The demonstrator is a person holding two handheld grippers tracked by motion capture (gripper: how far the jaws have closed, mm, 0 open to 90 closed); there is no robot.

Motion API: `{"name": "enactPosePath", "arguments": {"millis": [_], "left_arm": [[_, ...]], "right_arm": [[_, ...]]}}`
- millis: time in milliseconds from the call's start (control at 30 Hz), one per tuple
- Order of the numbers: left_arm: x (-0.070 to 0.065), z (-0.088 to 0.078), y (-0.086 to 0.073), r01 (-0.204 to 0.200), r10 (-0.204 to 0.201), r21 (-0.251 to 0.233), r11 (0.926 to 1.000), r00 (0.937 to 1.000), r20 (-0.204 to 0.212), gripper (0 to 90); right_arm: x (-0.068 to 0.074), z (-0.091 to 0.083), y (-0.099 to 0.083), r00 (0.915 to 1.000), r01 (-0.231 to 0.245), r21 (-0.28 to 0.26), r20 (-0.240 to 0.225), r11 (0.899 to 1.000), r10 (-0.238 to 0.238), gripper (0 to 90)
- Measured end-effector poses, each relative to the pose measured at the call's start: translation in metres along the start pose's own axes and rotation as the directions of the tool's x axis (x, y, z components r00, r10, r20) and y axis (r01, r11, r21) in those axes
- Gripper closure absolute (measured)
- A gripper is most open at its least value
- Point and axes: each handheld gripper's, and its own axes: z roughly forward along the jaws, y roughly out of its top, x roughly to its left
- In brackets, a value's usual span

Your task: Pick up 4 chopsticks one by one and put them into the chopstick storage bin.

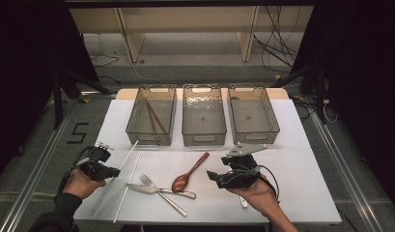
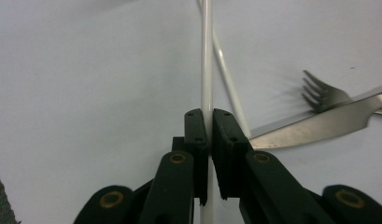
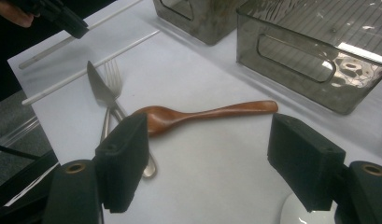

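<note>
Spanning most of the high view, a white counter (image 1: 301,188) carries three clear plastic bins (image 1: 204,116) in a row along its far edge, the left bin (image 1: 151,115) holding a pair of brown chopsticks (image 1: 155,117). Near the front edge, toward the middle, lie a wooden spoon (image 1: 189,173), a metal knife (image 1: 146,189) and a fork (image 1: 161,192), the knife and fork crossing each other and the spoon's bowl just beside them. At the front left corner the left gripper (image 1: 111,171), held in a person's hand, has its fingers (image 2: 197,135) closed on a white chopstick (image 2: 207,65); a second white chopstick (image 2: 228,81) lies on the counter just beside it, running toward the front edge, and the two appear to cross farther off in the left gripper view. The right gripper (image 1: 212,176), resting in the other hand at the front right, points toward the spoon with its fingers (image 3: 123,158) spread wide apart and nothing between them.
</note>
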Motion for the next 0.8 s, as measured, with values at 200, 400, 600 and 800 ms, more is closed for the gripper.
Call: {"name": "enactPosePath", "arguments": {"millis": [200, 400, 600, 800], "left_arm": [[-0.005, -0.014, 0.009, -0.011, 0.015, -0.089, 0.9960, 0.9988, 0.047, 84.3], [-0.010, -0.025, 0.024, -0.038, 0.057, -0.171, 0.9845, 0.9924, 0.109, 84.3], [-0.012, -0.037, 0.046, -0.071, 0.099, -0.234, 0.9695, 0.9891, 0.109, 84.3], [-0.010, -0.043, 0.067, -0.064, 0.104, -0.304, 0.9505, 0.9876, 0.118, 84.2]], "right_arm": [[0.000, 0.000, 0.000, 1.0000, 0.000, -0.008, 0.001, 1.000, 0.000, 30.0], [-0.001, -0.001, 0.000, 1.0000, -0.001, -0.015, 0.001, 1.000, 0.001, 30.0], [-0.001, -0.001, 0.000, 1.0000, 0.000, -0.013, 0.004, 1.000, 0.000, 30.0], [-0.001, 0.000, 0.001, 1.0000, -0.004, -0.011, 0.003, 1.000, 0.004, 30.0]]}}
